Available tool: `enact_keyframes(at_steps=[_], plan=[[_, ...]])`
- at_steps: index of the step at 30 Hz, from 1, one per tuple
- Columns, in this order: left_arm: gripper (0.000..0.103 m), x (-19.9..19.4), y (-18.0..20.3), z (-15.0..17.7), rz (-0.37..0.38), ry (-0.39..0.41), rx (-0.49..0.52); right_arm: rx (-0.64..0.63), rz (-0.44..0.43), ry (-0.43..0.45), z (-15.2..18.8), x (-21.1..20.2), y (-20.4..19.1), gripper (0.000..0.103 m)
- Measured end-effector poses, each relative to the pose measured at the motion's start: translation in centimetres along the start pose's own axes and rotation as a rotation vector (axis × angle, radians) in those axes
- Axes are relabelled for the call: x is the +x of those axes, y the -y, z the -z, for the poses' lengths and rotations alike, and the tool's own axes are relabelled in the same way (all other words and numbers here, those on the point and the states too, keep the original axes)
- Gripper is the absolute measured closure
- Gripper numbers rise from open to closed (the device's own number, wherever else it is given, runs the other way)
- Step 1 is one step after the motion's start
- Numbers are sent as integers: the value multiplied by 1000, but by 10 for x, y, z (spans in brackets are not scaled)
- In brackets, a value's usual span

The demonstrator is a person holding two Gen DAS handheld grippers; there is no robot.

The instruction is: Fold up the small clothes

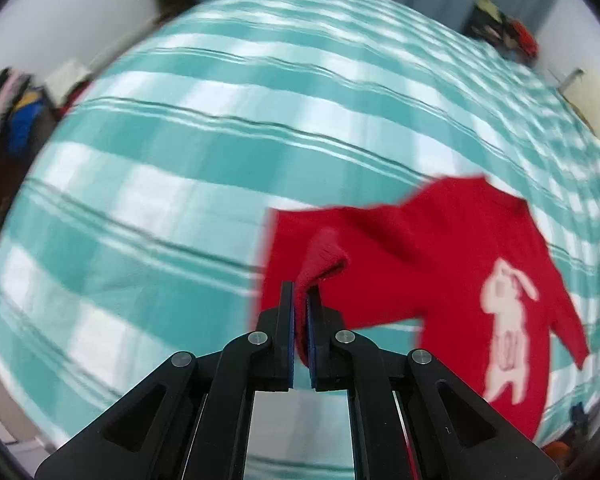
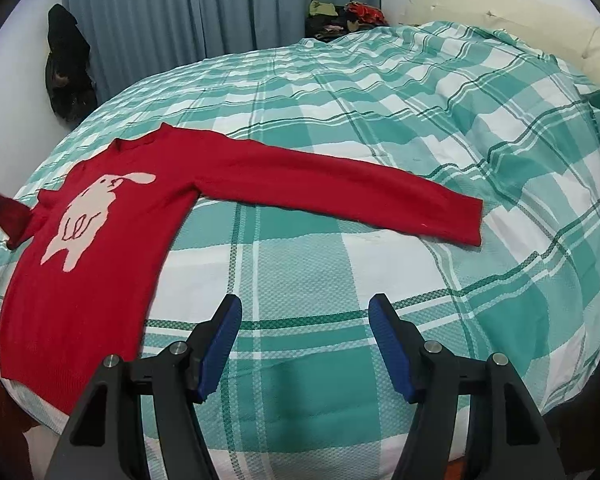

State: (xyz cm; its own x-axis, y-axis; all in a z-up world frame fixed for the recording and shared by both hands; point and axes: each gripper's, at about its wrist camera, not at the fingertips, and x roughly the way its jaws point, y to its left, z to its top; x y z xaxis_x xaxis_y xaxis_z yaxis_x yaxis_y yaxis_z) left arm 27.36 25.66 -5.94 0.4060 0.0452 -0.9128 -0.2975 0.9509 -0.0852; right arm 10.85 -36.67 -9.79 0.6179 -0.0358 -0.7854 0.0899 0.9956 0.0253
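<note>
The red sweater [image 2: 112, 216] lies face up near the left side of the bed [image 2: 380, 128], its hem close to the near edge of the mattress and its one free sleeve [image 2: 340, 196] stretched flat to the right across the checked cover, with a broad stretch of bare cover beyond the cuff and in front of my right tongs [image 2: 304, 344]. Those tongs stand wide apart with nothing between the blue pads, hovering over the cover just right of the sweater's hem. My left tongs [image 1: 301, 300] are pressed nearly together on the cuff of the other sleeve [image 1: 320, 260], which rises off the bed in a bunched fold above the sweater's body. The left view is smeared with motion, so the cover's stripes and the sweater's outline are soft; in the right view the gripped cuff shows only as a dark red lump at the far left, cut by the frame. The sweater is a fine knit with a ribbed cuff and a pale pink rabbit [image 2: 90, 216] on the chest. The cover is woven cotton in teal and white plaid, slightly rumpled toward the cream headboard [image 2: 500, 12]. Blue-grey curtains [image 2: 220, 8] hang behind.
</note>
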Motion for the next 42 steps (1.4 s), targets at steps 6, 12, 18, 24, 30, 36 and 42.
enact_keyframes(at_steps=[6,12,18,24,30,36,42], plan=[[101,18,-100,7,-145,-17,-185,-23,25,-10,0,5,-9,37],[101,48,-133,31,-305,-73,-245,-70,48,-30,1,12,-20,37],[101,86,-160,47,-446,-160,-316,-36,48,-46,1,15,-12,37],[88,85,-141,53,-483,-138,-208,-28,44,-70,1,19,-10,36],[22,16,-141,95,-245,13,-322,-78,38,-75,3,20,-20,25],[44,13,-124,134,154,-17,-412,-97,2,-69,6,16,-28,25],[50,57,-114,126,298,19,-621,-168,7,-77,13,16,-43,25]])
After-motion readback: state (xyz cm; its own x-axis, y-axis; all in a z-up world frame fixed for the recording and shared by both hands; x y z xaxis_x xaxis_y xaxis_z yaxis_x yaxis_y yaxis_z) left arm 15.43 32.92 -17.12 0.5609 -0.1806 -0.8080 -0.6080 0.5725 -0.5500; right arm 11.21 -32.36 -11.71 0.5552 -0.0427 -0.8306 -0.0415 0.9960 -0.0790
